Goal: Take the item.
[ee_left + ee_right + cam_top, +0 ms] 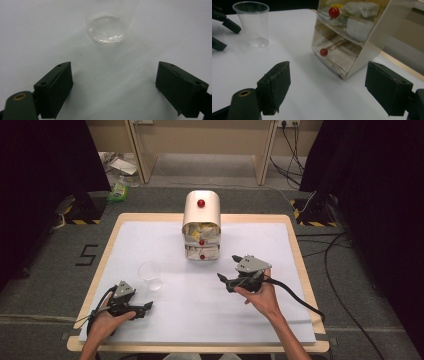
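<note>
A cream mini drawer cabinet (pixel 201 220) with red knobs (pixel 201 203) stands at the back middle of the white table (pixel 280 310). In the right gripper view its clear drawers (pixel 347 32) hold packets and sticks behind two red knobs (pixel 334 12). A clear plastic cup (pixel 150 274) stands upright, left of centre. My left gripper (pixel 145 310) rests near the front left, open and empty, its jaws wide below the cup (pixel 107 30). To the right of the cabinet's front, my right gripper (pixel 227 268) is held open and empty, facing the lower drawers (pixel 328 75).
The table's wooden rim (pixel 300 255) frames the white sheet. Cables (pixel 340 285) trail on the floor to the right. A wooden desk frame (pixel 200 145) stands behind the table. In the right gripper view the cup (pixel 253 23) stands beside the left gripper's fingers (pixel 227 25).
</note>
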The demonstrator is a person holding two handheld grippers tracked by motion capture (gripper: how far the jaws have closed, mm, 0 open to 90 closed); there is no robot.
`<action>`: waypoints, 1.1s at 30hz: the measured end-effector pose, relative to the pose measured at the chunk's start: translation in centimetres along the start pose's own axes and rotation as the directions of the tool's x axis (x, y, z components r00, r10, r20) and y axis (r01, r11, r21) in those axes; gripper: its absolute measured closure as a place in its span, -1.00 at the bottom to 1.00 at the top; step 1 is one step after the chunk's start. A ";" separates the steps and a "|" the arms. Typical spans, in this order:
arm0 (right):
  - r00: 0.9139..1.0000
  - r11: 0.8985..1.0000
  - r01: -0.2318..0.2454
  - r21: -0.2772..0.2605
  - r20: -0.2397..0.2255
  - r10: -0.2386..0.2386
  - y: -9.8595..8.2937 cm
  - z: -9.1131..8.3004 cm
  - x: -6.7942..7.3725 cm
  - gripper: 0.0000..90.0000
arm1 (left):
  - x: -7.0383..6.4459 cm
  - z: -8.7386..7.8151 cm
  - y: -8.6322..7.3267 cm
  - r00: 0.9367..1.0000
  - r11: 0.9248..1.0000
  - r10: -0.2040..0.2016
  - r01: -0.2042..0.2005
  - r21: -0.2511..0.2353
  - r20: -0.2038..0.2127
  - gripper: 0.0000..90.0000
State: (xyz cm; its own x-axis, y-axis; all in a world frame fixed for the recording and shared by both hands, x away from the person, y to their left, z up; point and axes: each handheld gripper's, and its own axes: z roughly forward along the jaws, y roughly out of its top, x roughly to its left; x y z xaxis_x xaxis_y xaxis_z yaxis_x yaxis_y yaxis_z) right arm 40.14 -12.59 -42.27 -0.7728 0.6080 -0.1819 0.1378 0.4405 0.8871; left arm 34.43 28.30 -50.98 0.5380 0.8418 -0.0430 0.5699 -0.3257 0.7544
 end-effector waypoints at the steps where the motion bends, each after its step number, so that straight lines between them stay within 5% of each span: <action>1: 1.000 1.000 0.000 0.000 0.000 0.000 0.0 0.0 0.0 -0.52 | 0.0 0.0 0.0 1.000 1.000 0.000 0.000 0.000 0.000 -0.70; 15: 0.999 0.995 0.003 -0.103 -0.032 -0.006 3.6 2.1 -0.9 -0.49 | 0.0 0.0 0.0 1.000 1.000 0.002 -0.002 0.002 0.001 -0.71; 33: 0.998 0.990 0.036 -0.137 -0.049 -0.043 7.3 5.8 -1.3 -0.48 | 0.0 0.0 0.0 1.000 1.000 0.000 0.000 0.000 0.003 -0.71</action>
State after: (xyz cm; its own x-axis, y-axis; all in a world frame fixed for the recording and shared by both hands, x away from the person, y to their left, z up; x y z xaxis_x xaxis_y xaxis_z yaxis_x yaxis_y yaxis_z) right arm 45.72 -6.32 -38.08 -0.8072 0.5556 -0.1991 0.0236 0.3674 0.9297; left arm 34.45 28.30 -50.98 0.5400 0.8404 -0.0451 0.5701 -0.3258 0.7542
